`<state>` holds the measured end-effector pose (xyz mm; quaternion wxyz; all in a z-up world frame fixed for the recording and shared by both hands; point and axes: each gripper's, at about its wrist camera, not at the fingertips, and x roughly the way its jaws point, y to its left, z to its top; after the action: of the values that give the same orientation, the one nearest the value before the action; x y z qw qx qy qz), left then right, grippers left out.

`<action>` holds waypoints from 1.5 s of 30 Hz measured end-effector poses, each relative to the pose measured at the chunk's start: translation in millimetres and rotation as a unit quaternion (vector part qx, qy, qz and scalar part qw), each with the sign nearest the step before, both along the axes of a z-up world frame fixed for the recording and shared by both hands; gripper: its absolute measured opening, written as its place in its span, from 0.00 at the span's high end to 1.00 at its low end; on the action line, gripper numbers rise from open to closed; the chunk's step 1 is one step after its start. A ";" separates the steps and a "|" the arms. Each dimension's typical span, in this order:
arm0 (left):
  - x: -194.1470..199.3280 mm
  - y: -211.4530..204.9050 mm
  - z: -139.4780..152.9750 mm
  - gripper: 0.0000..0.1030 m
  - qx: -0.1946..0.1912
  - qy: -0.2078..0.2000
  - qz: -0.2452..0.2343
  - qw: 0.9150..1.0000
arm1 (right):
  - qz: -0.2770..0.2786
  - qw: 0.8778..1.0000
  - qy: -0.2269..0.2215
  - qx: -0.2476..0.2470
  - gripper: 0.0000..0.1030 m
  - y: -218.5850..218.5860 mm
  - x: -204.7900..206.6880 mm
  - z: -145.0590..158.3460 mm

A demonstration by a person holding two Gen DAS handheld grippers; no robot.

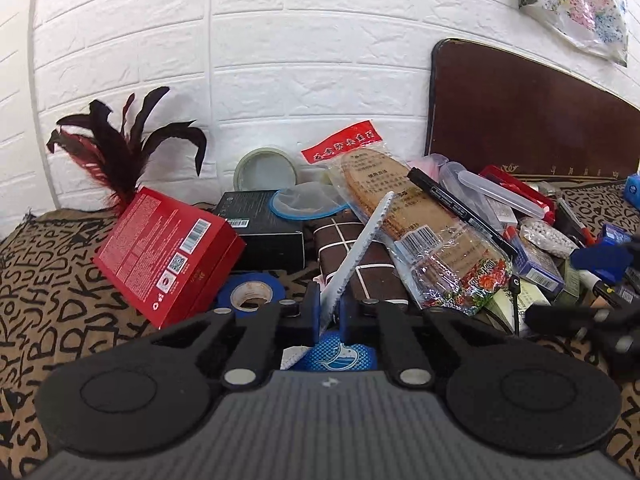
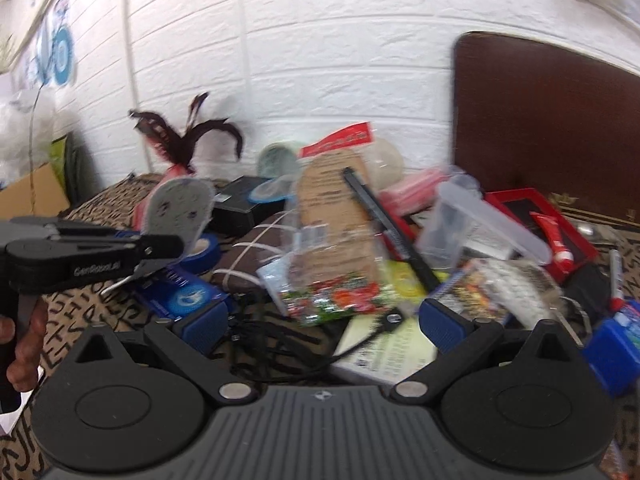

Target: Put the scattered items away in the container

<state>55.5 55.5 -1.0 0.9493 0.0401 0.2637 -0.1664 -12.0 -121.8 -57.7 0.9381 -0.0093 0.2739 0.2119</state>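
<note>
**Left hand-held gripper clamped on an insole, right one open over the pile**

Your left hand-held gripper (image 1: pixel 331 312) was clenched on a thin grey insole (image 1: pixel 362 248). The blue pads pressed on its lower part, and the insole stood up on edge between them, tilted to the right. In the right wrist view you could see the same insole (image 2: pixel 180 212) as a flat grey oval with small holes, held up above the blue tape roll (image 2: pixel 206 250). Your hand (image 2: pixel 24 344) was on the handle under that gripper.

Your right hand-held gripper (image 2: pixel 322 320) was released. Its two blue pads stood wide apart and nothing was between them. Under it lay a black cord (image 2: pixel 272 336) and a white paper card (image 2: pixel 390 350).

The other scattered things lay on the patterned cloth (image 1: pixel 48 288) near the white brick wall (image 1: pixel 280 40): a red box (image 1: pixel 168 256) that leaned on a black box (image 1: pixel 264 228), a bunch of dark feathers (image 1: pixel 120 148) behind them, a bag of brown insoles (image 1: pixel 408 216) with a black marker (image 1: pixel 460 208) across it, and a brown checked pouch (image 1: pixel 360 264). A dark brown board (image 1: pixel 532 116) leaned against the wall on the right. The right wrist view was blurred, so the small things on its right side could not be told exactly.
</note>
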 end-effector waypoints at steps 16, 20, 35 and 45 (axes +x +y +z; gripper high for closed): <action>-1.0 2.7 -2.4 0.89 0.002 0.004 0.005 1.000 | 0.090 0.992 0.065 -0.060 0.17 49.5 23.4 -39.2; -0.5 0.3 -3.7 0.89 0.005 0.007 0.007 1.000 | 0.090 0.991 0.074 -0.072 0.25 51.1 27.8 -41.6; -7.5 -6.8 5.4 0.89 0.014 -0.003 0.023 1.000 | 0.068 0.996 0.026 -0.050 0.91 30.7 1.4 -20.9; -22.9 -5.9 37.6 0.91 -0.019 -0.028 0.014 0.999 | 0.057 0.998 -0.027 -0.030 0.91 17.8 -11.7 23.1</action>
<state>32.6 49.6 36.6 0.9591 0.0227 0.2341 -0.1574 -23.8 -104.0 -34.6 0.9309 -0.0584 0.2534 0.2564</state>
